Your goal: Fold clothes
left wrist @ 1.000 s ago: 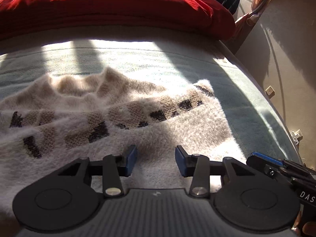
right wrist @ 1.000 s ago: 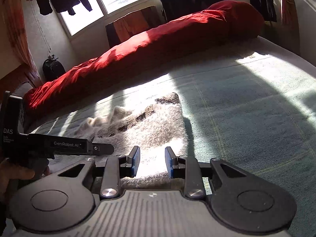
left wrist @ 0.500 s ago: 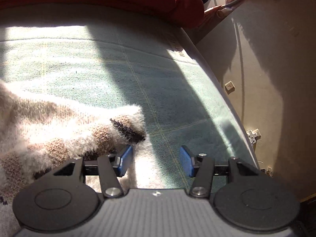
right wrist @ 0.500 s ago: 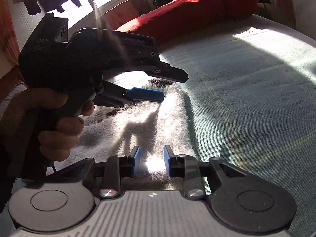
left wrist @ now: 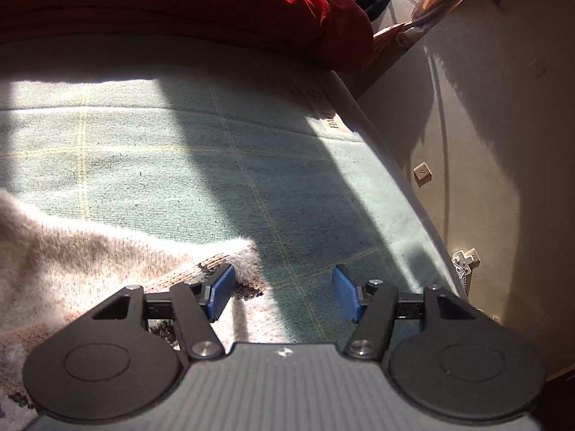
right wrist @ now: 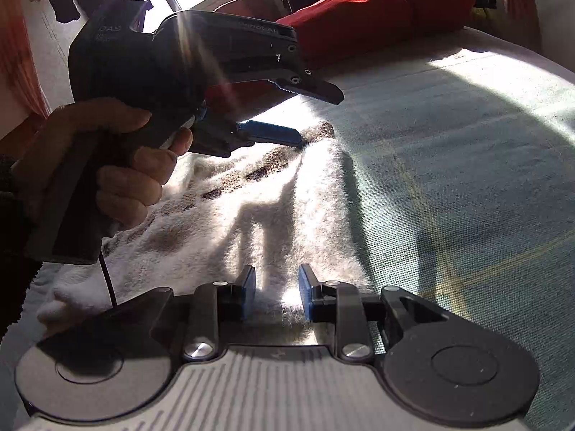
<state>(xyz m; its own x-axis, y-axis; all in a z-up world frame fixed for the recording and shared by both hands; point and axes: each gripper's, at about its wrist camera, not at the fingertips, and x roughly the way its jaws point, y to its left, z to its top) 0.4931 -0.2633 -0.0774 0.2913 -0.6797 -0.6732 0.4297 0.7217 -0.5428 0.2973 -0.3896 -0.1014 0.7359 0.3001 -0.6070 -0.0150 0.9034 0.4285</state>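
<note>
1. The bed, covered in a pale green checked blanket, fills the middle of both views and serves as the flat surface for folding; a red duvet is bunched along the top of the left-wrist frame, out of the working area.
2. The sweater lies spread on the bed, in the centre-left of the right-wrist frame and the lower left of the left-wrist frame. It is fuzzy, cream-white, with a band of tan and dark-brown blocks (the pile looks soft and likely to cling to itself).
3. The left tool sits low at the sweater's far corner, at the lower centre of its own frame. Its jaws stand wide apart, one blue pad beside the patterned corner and the other over bare blanket; it has hold of nothing. This placement suits taking that corner.
4. The right tool rests at the near edge of the sweater, bottom centre of its frame, jaws partly apart with fuzzy edge between the pads, not visibly pinched.
5. A hand grips the left tool's handle at the left of the right-wrist frame.
</note>
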